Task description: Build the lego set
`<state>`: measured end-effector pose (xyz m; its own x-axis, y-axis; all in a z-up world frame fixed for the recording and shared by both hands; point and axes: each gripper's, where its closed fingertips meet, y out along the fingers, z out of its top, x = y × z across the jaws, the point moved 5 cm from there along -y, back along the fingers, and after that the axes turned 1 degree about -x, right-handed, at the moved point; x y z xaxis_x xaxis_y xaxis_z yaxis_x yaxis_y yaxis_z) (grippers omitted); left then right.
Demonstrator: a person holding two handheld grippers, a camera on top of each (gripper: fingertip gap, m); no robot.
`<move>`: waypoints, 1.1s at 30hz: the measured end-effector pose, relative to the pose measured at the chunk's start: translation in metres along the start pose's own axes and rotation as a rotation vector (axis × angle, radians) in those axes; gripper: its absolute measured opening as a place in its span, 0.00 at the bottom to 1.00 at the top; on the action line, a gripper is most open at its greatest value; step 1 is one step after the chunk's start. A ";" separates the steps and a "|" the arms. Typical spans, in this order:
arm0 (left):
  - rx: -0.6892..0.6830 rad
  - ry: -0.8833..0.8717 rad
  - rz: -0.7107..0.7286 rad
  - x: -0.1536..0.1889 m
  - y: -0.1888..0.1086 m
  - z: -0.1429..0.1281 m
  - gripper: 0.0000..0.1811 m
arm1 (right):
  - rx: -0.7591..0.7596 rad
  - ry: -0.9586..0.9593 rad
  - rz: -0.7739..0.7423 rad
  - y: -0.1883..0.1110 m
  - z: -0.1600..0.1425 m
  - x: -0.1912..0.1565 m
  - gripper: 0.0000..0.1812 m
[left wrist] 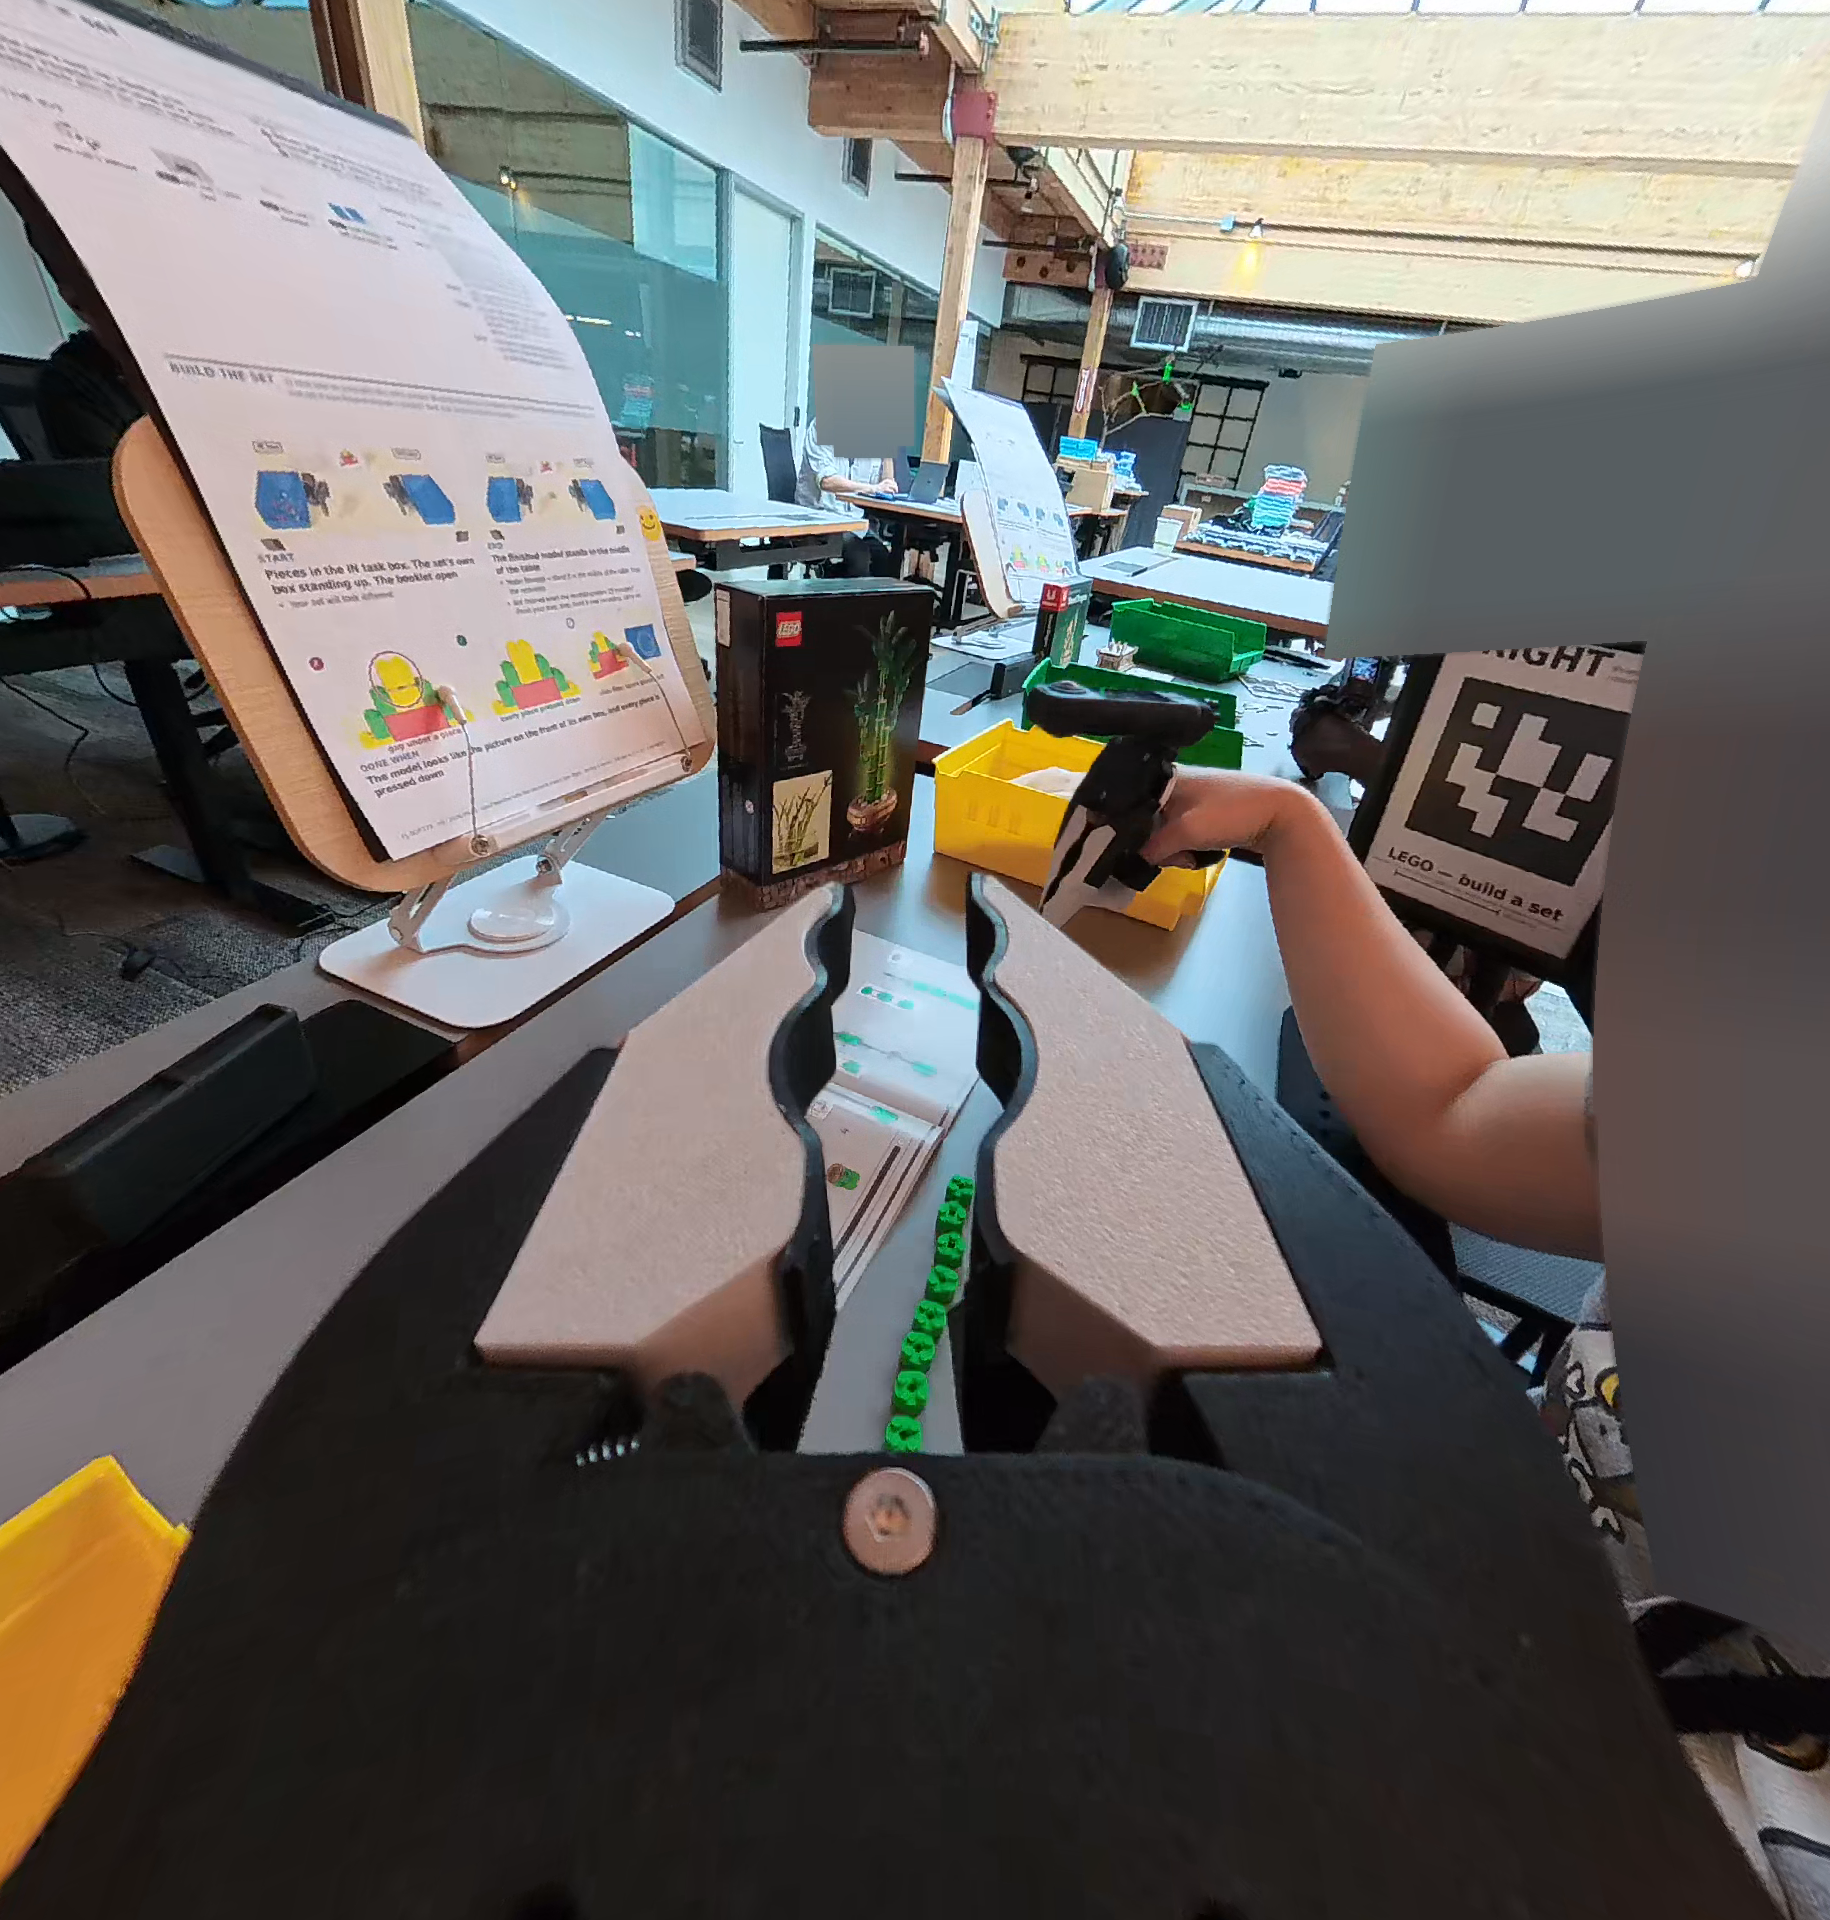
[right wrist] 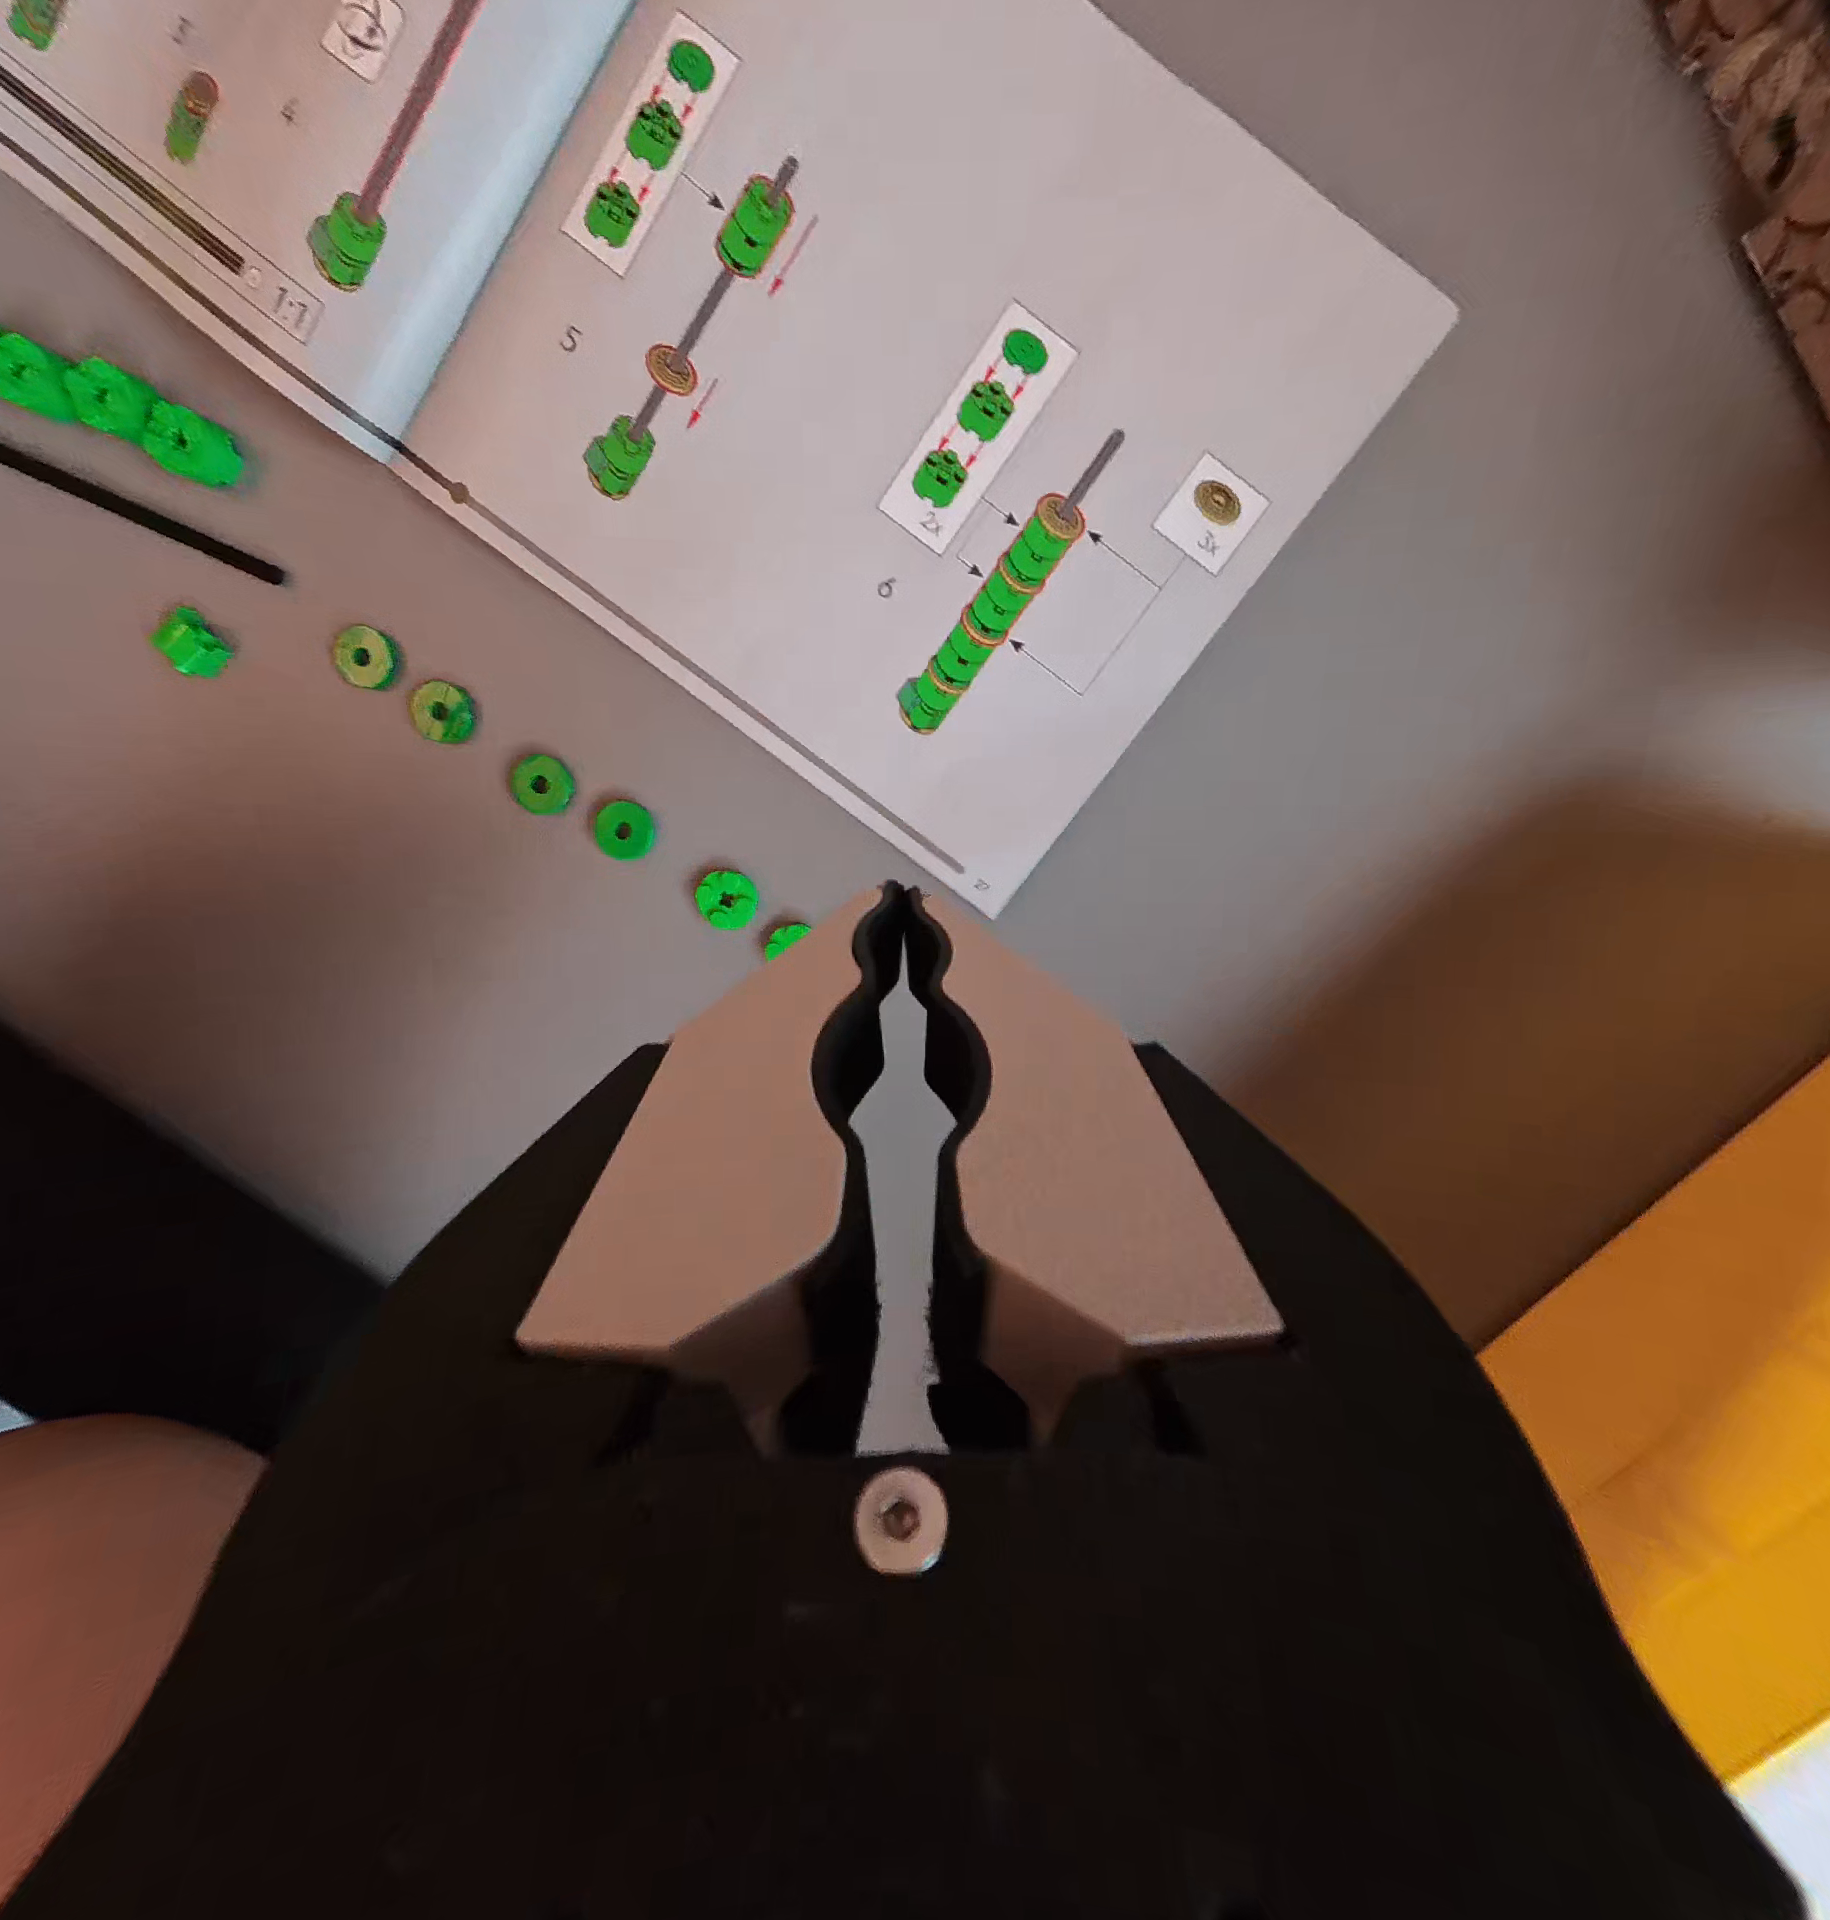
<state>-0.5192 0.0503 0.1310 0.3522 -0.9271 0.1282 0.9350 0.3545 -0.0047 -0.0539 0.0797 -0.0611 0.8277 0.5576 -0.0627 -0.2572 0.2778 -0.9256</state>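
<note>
On the grey table, small green Lego pieces wait beside the open booklet.

Nearest, the right gripper (right wrist: 898, 906) hangs tips pressed together, pinching nothing, just beside a diagonal row of green round pieces (right wrist: 542, 781); a thin black axle (right wrist: 121, 499) lies past them, then the instruction booklet (right wrist: 994, 436). The left gripper (left wrist: 903, 914) is spread, empty, over more green pieces (left wrist: 932, 1320). These look light, rigid and likely slick: pinch 1 across its rim. Farthest stands the set's box (left wrist: 817, 727).
</note>
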 end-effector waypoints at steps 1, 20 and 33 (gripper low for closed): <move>-0.001 -0.004 -0.001 0.000 0.000 0.000 0.11 | -0.005 0.001 -0.002 0.001 -0.003 0.002 0.00; 0.017 0.008 0.006 0.003 -0.007 0.006 0.12 | -0.079 -0.021 0.049 0.002 -0.001 -0.019 0.00; 0.025 0.019 0.006 0.006 -0.010 0.008 0.12 | -0.108 -0.156 0.087 -0.004 0.015 -0.057 0.00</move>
<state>-0.5266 0.0427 0.1401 0.3583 -0.9271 0.1096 0.9318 0.3624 0.0196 -0.1078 0.0581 -0.0487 0.7151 0.6927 -0.0937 -0.2627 0.1421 -0.9544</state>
